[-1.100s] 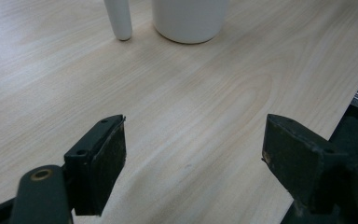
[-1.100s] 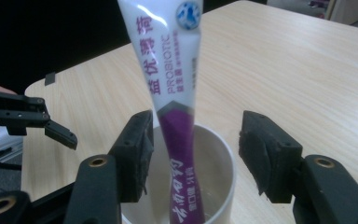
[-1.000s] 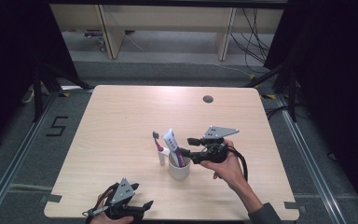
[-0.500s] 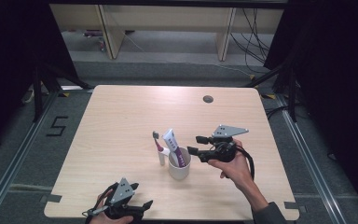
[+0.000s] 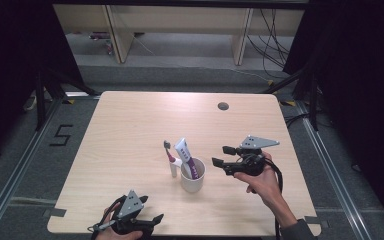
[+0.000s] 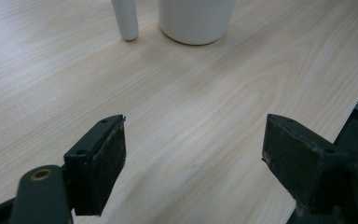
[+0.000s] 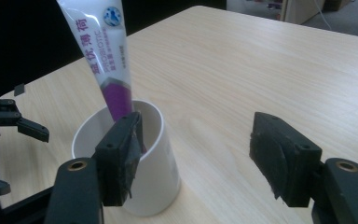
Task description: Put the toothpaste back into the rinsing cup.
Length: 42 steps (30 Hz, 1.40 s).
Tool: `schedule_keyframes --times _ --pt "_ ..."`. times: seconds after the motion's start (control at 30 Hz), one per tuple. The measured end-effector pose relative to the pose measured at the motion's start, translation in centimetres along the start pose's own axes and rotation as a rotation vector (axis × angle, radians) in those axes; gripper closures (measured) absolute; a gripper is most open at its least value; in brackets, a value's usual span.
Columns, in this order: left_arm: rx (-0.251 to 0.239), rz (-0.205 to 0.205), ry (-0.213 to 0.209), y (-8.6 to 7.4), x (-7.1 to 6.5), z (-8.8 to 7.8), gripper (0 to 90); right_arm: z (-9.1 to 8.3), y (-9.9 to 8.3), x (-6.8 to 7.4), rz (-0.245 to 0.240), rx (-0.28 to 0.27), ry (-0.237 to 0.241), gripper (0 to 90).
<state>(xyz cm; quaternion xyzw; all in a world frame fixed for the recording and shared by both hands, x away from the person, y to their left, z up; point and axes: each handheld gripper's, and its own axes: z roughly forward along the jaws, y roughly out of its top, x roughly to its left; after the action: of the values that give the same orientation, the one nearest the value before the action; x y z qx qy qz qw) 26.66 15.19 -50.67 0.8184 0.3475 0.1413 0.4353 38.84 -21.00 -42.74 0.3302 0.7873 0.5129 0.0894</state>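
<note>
A white cup stands near the middle of the wooden table, with a white and purple toothpaste tube leaning in it. A toothbrush with a white handle stands upright just left of the cup, touching or nearly touching it. My right gripper hovers just right of the cup, and its jaws have just been opening with nothing between them. In the right gripper view the cup and tube sit behind its left jaw. My left gripper rests open at the table's front edge.
A round cable hole lies near the table's far edge. The left gripper view has the cup base and toothbrush handle ahead over bare wood. Dark floor and shelving surround the table.
My right gripper has drawn back to the right, away from the cup and tube, and its jaws stand wider. The left gripper has stayed put.
</note>
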Motion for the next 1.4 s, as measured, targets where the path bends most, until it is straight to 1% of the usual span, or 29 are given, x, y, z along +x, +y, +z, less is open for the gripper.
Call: schedule_keyframes --times 0.07,0.1,0.13,0.17,0.2,0.37,0.4,0.43,0.47,0.5,0.53,0.57,0.6,0.63,0.67,0.73,0.77,0.9,0.93,1.03,1.07,1.17,1.2,1.23,1.27,1.3,1.33,1.37,1.4 --pt "0.000 -0.009 0.004 0.1 0.0 0.0 21.3 -0.3 -0.3 -0.4 -0.017 -0.015 -0.011 33.9" --pt "0.000 -0.007 0.005 0.0 0.0 0.1 21.3 -0.5 -0.4 -0.4 0.015 -0.012 -0.011 33.7" --pt "-0.002 -0.007 0.004 0.0 -0.1 0.1 21.3 -0.7 -0.6 -0.5 0.018 -0.011 -0.015 33.3" --pt "0.023 0.016 0.002 -0.1 0.1 -0.1 21.3 -0.8 -0.8 -0.5 0.040 -0.003 -0.019 32.9" --pt "0.017 0.006 0.004 -0.1 0.0 0.0 21.3 -0.8 -0.9 -0.9 0.002 -0.013 -0.030 32.7" --pt "0.003 0.000 0.007 -0.1 0.0 -0.2 21.3 -1.2 -1.7 -0.8 0.034 0.007 -0.028 31.7" --pt "-0.002 -0.004 0.005 -0.1 0.0 -0.1 21.3 -1.3 -1.9 -1.0 0.015 0.001 -0.030 31.4" --pt "0.013 0.011 0.008 -0.1 0.1 -0.1 21.3 -1.6 -2.0 -0.9 0.037 0.016 -0.034 31.3" --pt "0.006 -0.002 0.005 -0.2 0.0 0.0 21.3 -1.6 -2.0 -1.1 0.015 0.001 -0.041 31.3" --pt "0.007 -0.001 0.005 -0.2 0.0 0.0 21.3 -1.9 -2.1 -1.2 0.015 0.007 -0.042 31.3" --pt "0.006 -0.001 0.006 -0.2 0.0 0.0 21.3 -1.9 -2.2 -1.1 0.047 0.001 -0.036 31.3" --pt "0.006 -0.002 0.004 -0.2 0.0 -0.1 21.3 -2.2 -2.3 -1.3 0.034 0.000 -0.039 31.3" --pt "0.017 0.018 0.011 -0.2 0.1 -0.2 21.3 -2.3 -2.4 -1.4 0.034 -0.001 -0.043 31.3" --pt "0.005 -0.005 0.006 -0.2 0.0 -0.1 21.3 -2.5 -2.6 -1.6 0.027 -0.001 -0.046 31.2" --pt "0.005 -0.005 0.006 -0.2 0.0 -0.1 21.3 -2.6 -2.8 -1.5 0.042 0.001 -0.048 31.2" --pt "0.018 0.022 0.009 -0.2 0.0 -0.1 21.3 -3.0 -3.2 -1.4 0.076 0.009 -0.043 31.1" --pt "0.017 0.020 -0.002 -0.3 0.0 -0.1 21.3 -3.2 -3.4 -1.6 0.060 0.013 -0.059 30.8" --pt "0.018 0.025 0.007 -0.2 0.0 -0.4 21.3 -3.9 -4.3 -1.8 0.058 0.011 -0.069 30.9" --pt "0.009 0.016 0.009 -0.2 0.0 -0.3 21.3 -4.1 -4.4 -1.7 0.083 0.022 -0.066 30.9" --pt "0.019 0.026 0.002 -0.3 0.0 -0.3 21.3 -4.6 -5.0 -2.0 0.067 0.019 -0.078 30.8" --pt "0.013 0.016 0.005 -0.3 -0.1 -0.2 21.3 -4.8 -5.2 -2.0 0.078 0.031 -0.082 30.8" --pt "0.016 0.026 0.004 -0.3 0.0 -0.3 21.3 -4.9 -6.0 -2.1 0.086 0.028 -0.087 30.3" --pt "0.014 0.026 0.003 -0.3 0.0 -0.3 21.3 -5.1 -6.1 -2.0 0.104 0.044 -0.087 29.9" --pt "0.001 0.006 0.001 -0.3 -0.2 -0.3 21.3 -5.1 -6.3 -2.1 0.080 0.037 -0.094 29.5" --pt "0.008 0.019 0.005 -0.2 -0.1 -0.3 21.3 -5.2 -6.4 -2.0 0.092 0.043 -0.093 29.4" --pt "0.001 0.020 0.003 -0.3 -0.1 -0.3 21.3 -5.4 -6.5 -2.2 0.066 0.040 -0.103 29.4" --pt "0.001 0.020 0.003 -0.3 -0.1 -0.3 21.3 -5.4 -6.5 -2.2 0.066 0.040 -0.103 29.4" --pt "0.010 0.018 0.001 -0.3 -0.2 -0.3 21.3 -5.5 -6.8 -1.9 0.101 0.039 -0.100 28.9" --pt "0.010 0.018 0.001 -0.3 -0.2 -0.3 21.3 -5.7 -6.8 -2.1 0.076 0.036 -0.101 28.7"
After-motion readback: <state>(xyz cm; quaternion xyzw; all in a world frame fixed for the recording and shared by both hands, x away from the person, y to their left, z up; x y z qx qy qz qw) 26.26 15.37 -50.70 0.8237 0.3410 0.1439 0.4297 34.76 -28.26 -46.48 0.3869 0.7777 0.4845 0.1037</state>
